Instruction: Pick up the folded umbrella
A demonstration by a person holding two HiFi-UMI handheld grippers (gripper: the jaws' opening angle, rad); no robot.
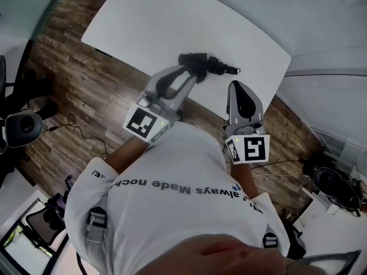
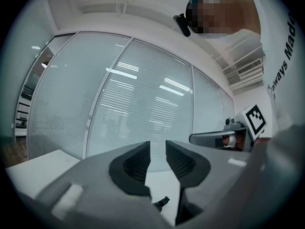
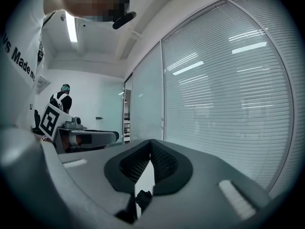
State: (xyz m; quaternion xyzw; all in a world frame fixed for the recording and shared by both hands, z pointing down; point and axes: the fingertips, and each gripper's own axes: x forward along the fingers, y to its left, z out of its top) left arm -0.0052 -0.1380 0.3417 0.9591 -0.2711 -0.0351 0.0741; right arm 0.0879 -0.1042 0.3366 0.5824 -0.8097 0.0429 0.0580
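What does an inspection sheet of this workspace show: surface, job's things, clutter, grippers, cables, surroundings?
Surface: white table with a curved edge, mostly bare.
Job's things: black folded umbrella lying near the table's edge, not gripped.
Clutter: nothing seen on the table.
Grippers: left gripper jaws apart, empty, at the umbrella's end; right gripper jaws together, empty.
Cables: thin dark cables on the floor.
Surroundings: wood-plank floor; glass wall with blinds.

White shirt [image 1: 172,211]: dark print reads "always Made noch", upside down in head view; remaining letters unreadable.
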